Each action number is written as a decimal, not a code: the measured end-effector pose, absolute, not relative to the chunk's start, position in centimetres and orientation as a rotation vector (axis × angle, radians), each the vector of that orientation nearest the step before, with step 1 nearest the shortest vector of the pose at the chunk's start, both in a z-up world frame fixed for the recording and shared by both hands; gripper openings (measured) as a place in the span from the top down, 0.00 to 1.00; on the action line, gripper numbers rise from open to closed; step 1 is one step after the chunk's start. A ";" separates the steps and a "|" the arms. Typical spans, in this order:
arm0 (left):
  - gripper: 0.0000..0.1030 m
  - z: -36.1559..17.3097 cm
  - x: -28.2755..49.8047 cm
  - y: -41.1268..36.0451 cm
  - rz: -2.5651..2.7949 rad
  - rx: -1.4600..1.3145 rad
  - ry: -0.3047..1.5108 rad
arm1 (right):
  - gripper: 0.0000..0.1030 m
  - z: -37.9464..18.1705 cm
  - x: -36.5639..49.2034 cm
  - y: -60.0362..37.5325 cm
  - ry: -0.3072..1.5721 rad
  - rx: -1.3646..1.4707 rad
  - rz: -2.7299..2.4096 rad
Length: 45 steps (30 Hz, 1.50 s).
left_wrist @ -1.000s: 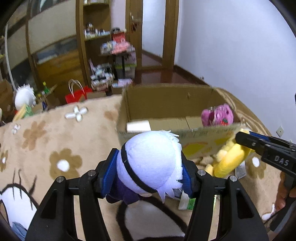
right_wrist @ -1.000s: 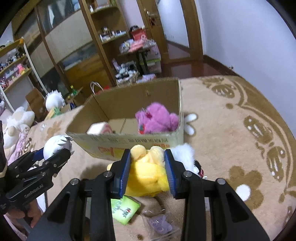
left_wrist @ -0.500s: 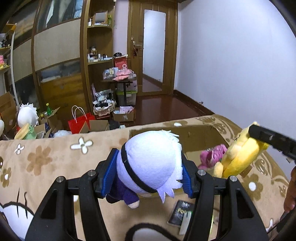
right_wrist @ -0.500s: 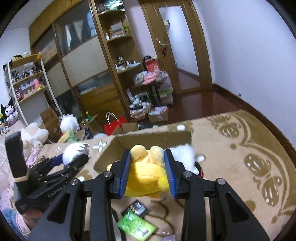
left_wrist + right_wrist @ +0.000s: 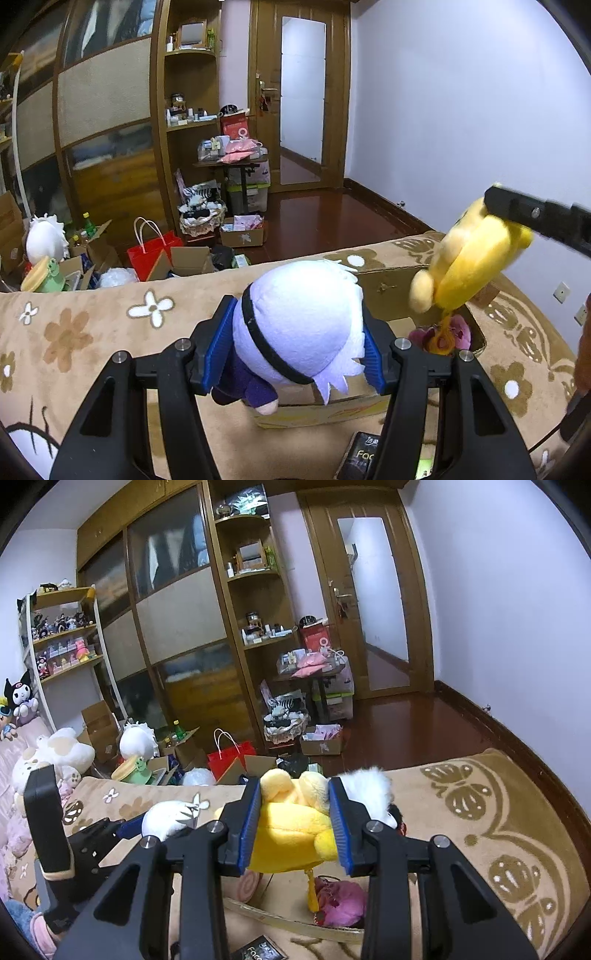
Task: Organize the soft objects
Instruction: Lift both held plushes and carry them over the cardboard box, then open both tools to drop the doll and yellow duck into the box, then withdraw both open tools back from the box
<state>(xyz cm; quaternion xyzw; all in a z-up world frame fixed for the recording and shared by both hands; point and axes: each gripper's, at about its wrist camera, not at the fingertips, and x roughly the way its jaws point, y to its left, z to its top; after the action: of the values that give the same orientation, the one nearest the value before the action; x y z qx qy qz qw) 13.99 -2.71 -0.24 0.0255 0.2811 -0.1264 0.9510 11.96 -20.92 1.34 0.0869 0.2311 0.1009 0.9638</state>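
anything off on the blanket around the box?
Yes. Flat packets lie loose on the blanket in front of the cardboard box: a black packet sits by its near wall. They are not plush, so they look like leftover clutter.

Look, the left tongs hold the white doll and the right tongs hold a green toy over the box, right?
Not quite. The toy in the right tongs is yellow, not green, as the right wrist view shows. The left tongs do hold the white doll, and the box is below.
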 end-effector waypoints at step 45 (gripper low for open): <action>0.16 -4.7 16.4 -2.6 -0.300 0.038 0.648 | 0.32 -4.7 14.1 -22.9 0.630 0.305 0.241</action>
<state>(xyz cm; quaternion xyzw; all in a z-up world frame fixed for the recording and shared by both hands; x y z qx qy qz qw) 16.35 -2.65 -4.65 0.0184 0.3171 -0.1466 0.9368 14.08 -22.90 -4.67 0.1490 0.3077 0.1179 0.9323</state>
